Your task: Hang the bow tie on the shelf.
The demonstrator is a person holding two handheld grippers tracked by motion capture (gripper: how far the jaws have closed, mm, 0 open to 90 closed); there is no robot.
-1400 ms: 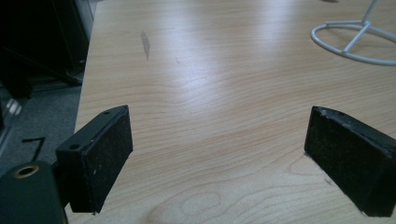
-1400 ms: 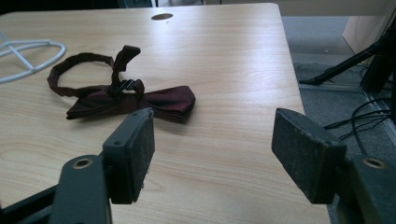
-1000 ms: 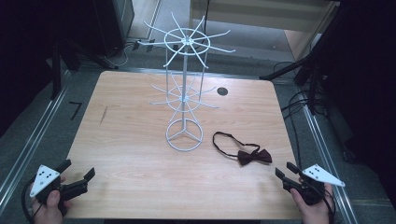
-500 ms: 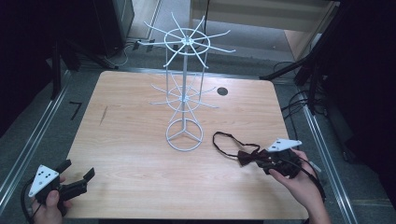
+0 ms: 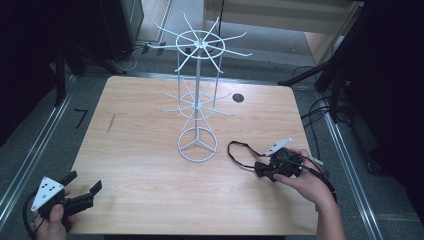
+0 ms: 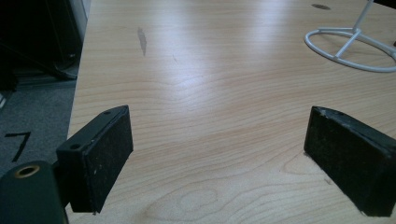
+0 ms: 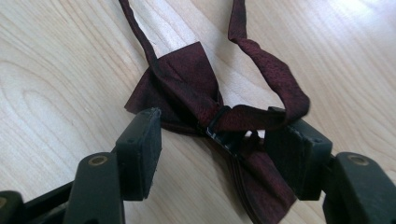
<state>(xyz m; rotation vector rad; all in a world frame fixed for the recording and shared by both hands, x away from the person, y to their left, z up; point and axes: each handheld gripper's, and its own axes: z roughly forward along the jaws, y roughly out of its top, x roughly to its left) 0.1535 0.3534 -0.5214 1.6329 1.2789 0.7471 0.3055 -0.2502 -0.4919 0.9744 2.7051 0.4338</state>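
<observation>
A white wire display stand (image 5: 198, 95) is seen on the wooden table (image 5: 140, 150), its ring base planted near the middle and its two tiers of radiating hooks rising toward the far edge. A small dark round hole (image 5: 238, 98) is set into the tabletop near the far right corner, and a faint dark streak (image 5: 110, 123) marks the wood toward the left edge. A dark maroon bow tie (image 7: 201, 116) is laid flat on the table between the stand's base and the right edge, with its thin strap (image 5: 240, 152) looped out on the wood toward the base. The right gripper (image 5: 274, 167) is held low over the bow tie by a hand (image 5: 307, 180) that comes in from the near right corner; in the right gripper view its jaws are seen partly open, set one on each side of the knot, with the strap draped against the right-hand jaw, and nothing is clamped between them. The left gripper (image 5: 82, 192) is held by the other hand (image 5: 52, 220) at the near left corner, just over the near edge. In the left gripper view its jaws are spread wide over bare wood, with nothing between them, and part of the stand's ring base is seen well beyond them.
</observation>
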